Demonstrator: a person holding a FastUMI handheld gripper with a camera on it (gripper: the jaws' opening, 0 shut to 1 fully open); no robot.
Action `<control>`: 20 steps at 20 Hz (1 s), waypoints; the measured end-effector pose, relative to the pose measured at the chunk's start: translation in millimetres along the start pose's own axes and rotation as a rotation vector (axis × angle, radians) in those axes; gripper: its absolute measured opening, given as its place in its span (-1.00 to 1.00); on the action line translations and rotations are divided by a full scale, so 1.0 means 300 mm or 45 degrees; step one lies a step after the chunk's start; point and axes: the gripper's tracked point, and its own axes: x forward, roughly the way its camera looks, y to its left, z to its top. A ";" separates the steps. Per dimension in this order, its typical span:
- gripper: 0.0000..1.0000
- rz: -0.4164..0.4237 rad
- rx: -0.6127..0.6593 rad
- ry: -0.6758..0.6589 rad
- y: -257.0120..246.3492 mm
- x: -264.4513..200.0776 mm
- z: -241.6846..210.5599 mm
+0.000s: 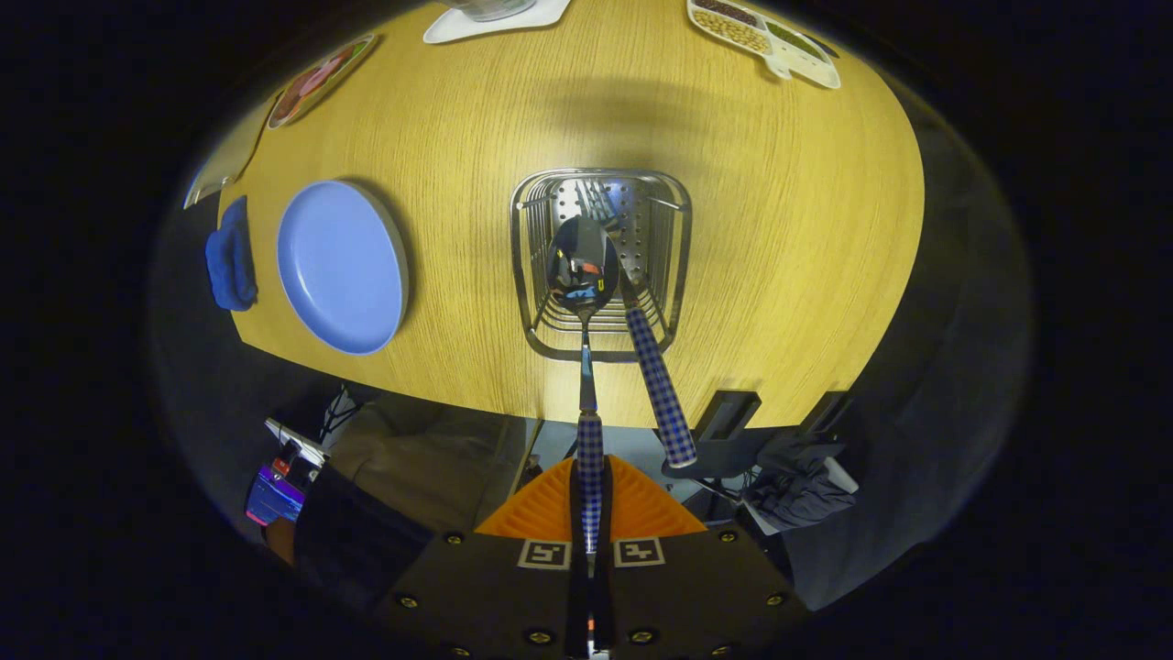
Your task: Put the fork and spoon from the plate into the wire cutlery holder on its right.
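I look straight down on a wooden table [788, 238]. My gripper [591, 500] is shut on the checked handle of a spoon [583, 266], whose bowl hangs over the mouth of the wire cutlery holder [527, 266]. A second piece of cutlery with the same checked handle, the fork [658, 385], stands in the holder, its handle leaning out toward me on the right of the spoon. Its head is hidden inside the holder. The blue plate [341, 266] lies bare on the table to the left of the holder.
A blue cloth [229, 261] lies left of the plate. At the table's far side sit a divided tray of food [765, 37], a white mat [495, 18] and a patterned dish [319, 78]. Below the near table edge are chairs and clutter.
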 end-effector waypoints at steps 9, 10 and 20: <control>-0.94 -0.040 -0.026 0.182 -0.001 0.006 0.076; -0.94 -0.045 -0.041 0.193 -0.001 0.009 0.078; -0.79 -0.148 -0.110 0.166 -0.049 -0.010 0.111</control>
